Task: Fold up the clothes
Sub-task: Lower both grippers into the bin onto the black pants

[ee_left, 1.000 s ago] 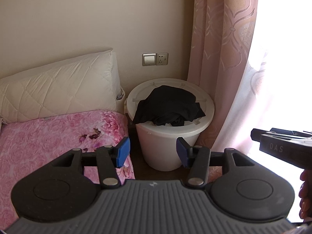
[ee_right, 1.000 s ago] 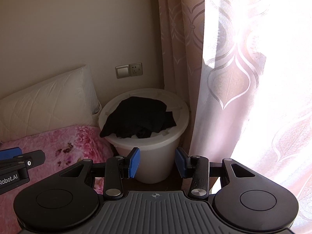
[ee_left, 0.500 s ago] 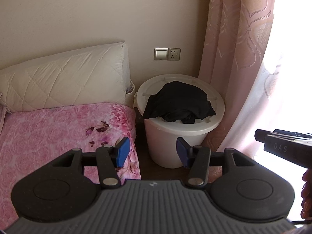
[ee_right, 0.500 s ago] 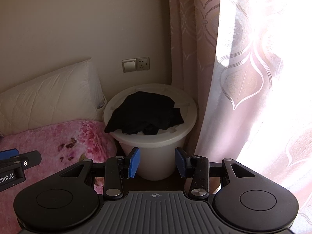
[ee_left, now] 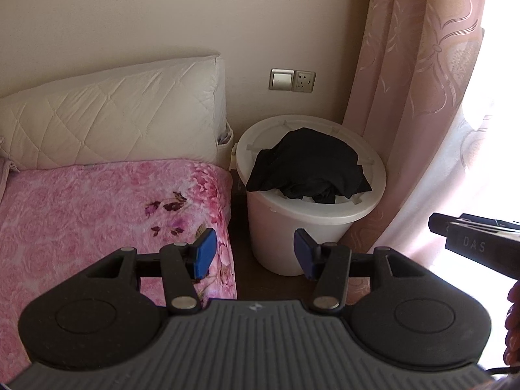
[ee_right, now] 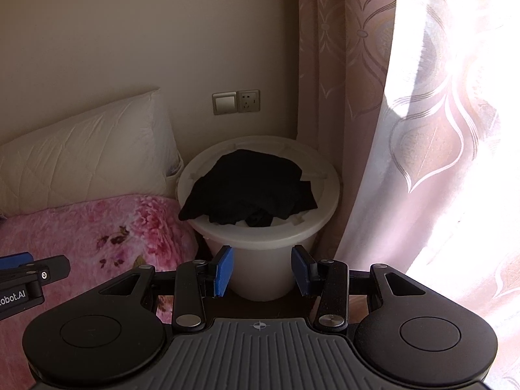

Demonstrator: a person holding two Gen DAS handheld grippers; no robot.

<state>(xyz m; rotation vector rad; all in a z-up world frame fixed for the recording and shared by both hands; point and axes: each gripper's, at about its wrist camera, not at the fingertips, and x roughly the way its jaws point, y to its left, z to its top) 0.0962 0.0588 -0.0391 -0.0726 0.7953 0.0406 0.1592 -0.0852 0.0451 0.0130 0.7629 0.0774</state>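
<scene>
1. Curtain (ee_left: 419, 97) in patterned pink is hung along the right side, lit brightly from behind; it is also seen in the right wrist view (ee_right: 406, 130), reaching down just beside the bucket.
2. Bed (ee_left: 97, 214) with a pink floral cover is seen at left, its corner near the bucket, a dark gap of floor between them.
3. Quilted white pillow (ee_left: 113, 113) is propped against the wall at the head of the bed.
4. White bucket (ee_left: 292, 237) is stood on the floor in the corner, between bed and curtain, below the wall plate.
5. Black clothes (ee_left: 308, 169) are piled crumpled in the mouth of the bucket, one edge draped over the left rim; also seen from the right wrist (ee_right: 250, 188). Nothing is folded yet.
6. Left tongs (ee_left: 255, 256) are held wide apart, blue pads (ee_left: 204, 256) spread, nothing gripped; held in the air short of the bucket, above the bed corner and the floor gap.
7. Right tongs (ee_right: 261, 271) are likewise spread wide and nothing is gripped; the bucket wall is framed between the pads. The body of these tongs is seen at the right edge of the left wrist view.
8. Switch and socket plate (ee_left: 292, 80) is fixed on the beige wall above the bucket.
</scene>
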